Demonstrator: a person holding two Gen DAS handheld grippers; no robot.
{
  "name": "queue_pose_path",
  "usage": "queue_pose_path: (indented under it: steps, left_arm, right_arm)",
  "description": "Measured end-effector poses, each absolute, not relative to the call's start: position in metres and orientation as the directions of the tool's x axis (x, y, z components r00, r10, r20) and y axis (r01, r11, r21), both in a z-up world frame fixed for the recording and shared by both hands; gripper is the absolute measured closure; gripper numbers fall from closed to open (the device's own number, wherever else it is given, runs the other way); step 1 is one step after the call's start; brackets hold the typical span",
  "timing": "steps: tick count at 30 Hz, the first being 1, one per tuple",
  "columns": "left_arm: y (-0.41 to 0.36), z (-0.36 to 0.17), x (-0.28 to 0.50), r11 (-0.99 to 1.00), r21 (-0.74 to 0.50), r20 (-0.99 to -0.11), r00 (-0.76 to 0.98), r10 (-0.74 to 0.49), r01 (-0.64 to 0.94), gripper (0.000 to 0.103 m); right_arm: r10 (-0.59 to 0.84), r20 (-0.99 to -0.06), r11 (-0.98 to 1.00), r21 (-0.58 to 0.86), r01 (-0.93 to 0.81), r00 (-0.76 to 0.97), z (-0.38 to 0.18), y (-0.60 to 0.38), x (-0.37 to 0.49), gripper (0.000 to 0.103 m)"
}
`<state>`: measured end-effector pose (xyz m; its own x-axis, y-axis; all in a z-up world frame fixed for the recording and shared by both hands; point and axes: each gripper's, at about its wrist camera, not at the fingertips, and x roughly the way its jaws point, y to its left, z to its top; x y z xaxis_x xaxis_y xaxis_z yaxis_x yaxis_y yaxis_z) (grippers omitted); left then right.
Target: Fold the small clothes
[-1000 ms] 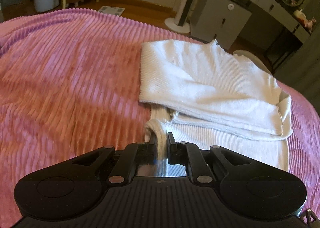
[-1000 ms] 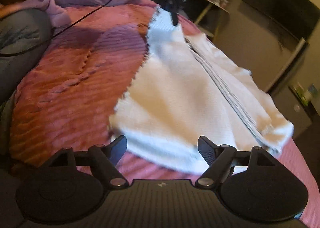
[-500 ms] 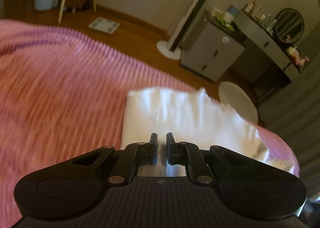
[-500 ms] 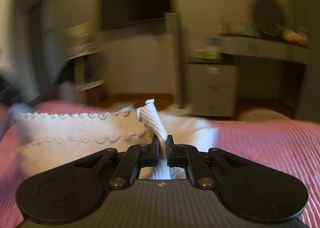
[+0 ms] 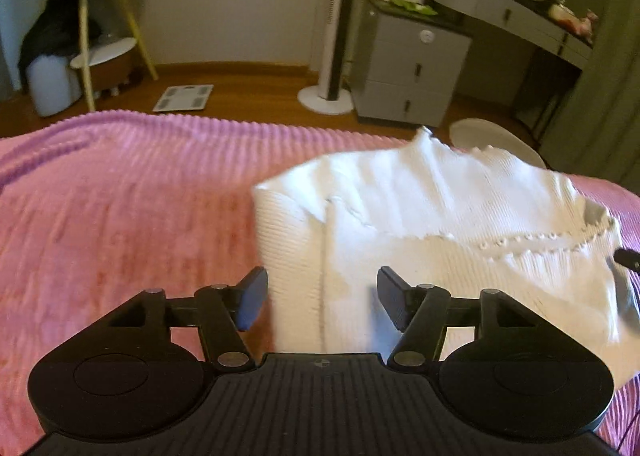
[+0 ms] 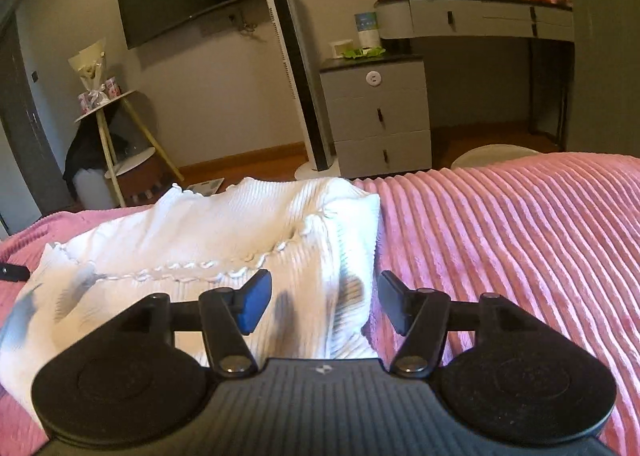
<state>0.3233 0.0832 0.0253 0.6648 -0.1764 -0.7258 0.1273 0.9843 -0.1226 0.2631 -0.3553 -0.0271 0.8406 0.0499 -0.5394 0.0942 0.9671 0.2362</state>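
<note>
On my far left the pink ribbed blanket [image 5: 120,224] lay bare across the bed, and beyond its edge stood a small shelf stand [image 5: 96,28] and a bathroom scale [image 5: 184,97] on the wooden floor. My left gripper [image 5: 318,298] hung over the near left corner of the white knit top [image 5: 420,224], which lay folded over itself on the blanket, its scalloped hem running across the upper layer. That gripper's jaws had just been opening and stood well apart, the ribbed fabric lying below and between the fingers but no longer pinched; the pads pressed on nothing that I could see. Further right, behind the garment, stood a tower fan [image 5: 336,20] and a grey drawer unit [image 5: 412,68], with the dressing table [image 6: 480,20] and its round mirror beyond. My right gripper [image 6: 326,304] hovered over the right end of the top [image 6: 224,236], where the folded edge bunched up thick near the blanket [image 6: 520,236]. Its jaws too had just been opening and stood wide, the cloth lying loose beneath them and gripped by neither finger. At the right, the blanket ran on bare towards the bed's edge.
</note>
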Motion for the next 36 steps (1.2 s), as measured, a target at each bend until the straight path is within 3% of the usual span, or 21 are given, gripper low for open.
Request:
queue_pose_path:
  steps: [4,6,7,8,11,16,21,23,26,36]
  left_arm:
    - [0.072,0.016,0.332,0.975,-0.154,-0.730,0.646,-0.223,0.163,0.041]
    - [0.067,0.012,0.337,0.977,-0.134,-0.743,0.636,-0.209,0.164,0.057]
    - [0.065,0.008,0.339,0.979,-0.125,-0.753,0.627,-0.200,0.163,0.064]
    - [0.064,0.005,0.340,0.981,-0.113,-0.761,0.621,-0.188,0.158,0.075]
    - [0.062,0.004,0.338,0.982,-0.107,-0.759,0.624,-0.182,0.157,0.091]
    - [0.065,0.014,0.330,0.974,-0.123,-0.714,0.665,-0.220,0.189,0.092]
    - [0.059,0.002,0.337,0.978,-0.088,-0.743,0.641,-0.191,0.190,0.080]
    - [0.059,0.001,0.338,0.978,-0.103,-0.745,0.638,-0.197,0.182,0.080]
    - [0.060,0.005,0.336,0.981,-0.091,-0.738,0.650,-0.180,0.169,0.093]
    - [0.066,0.041,0.316,0.989,-0.043,-0.684,0.718,-0.132,0.140,0.094]
  right_arm:
    - [0.062,-0.553,0.980,0.192,0.055,0.831,-0.026,-0.351,0.271,0.050]
    - [0.055,-0.554,0.986,0.160,0.041,0.831,-0.024,-0.344,0.272,0.064]
    - [0.044,-0.554,0.989,0.143,0.043,0.831,-0.024,-0.341,0.270,0.079]
    - [0.041,-0.553,0.989,0.140,0.044,0.832,-0.024,-0.340,0.268,0.087]
    - [0.049,-0.548,0.986,0.160,0.048,0.835,-0.023,-0.342,0.262,0.090]
    - [0.068,-0.527,0.981,0.189,0.039,0.847,-0.023,-0.348,0.261,0.090]
    - [0.081,-0.552,0.975,0.218,0.050,0.830,-0.030,-0.350,0.273,0.086]
    - [0.083,-0.561,0.975,0.215,0.049,0.823,-0.031,-0.348,0.277,0.086]
    - [0.088,-0.552,0.981,0.191,0.024,0.829,-0.025,-0.342,0.274,0.090]
    - [0.053,-0.450,0.992,0.126,0.005,0.891,0.011,-0.333,0.254,0.094]
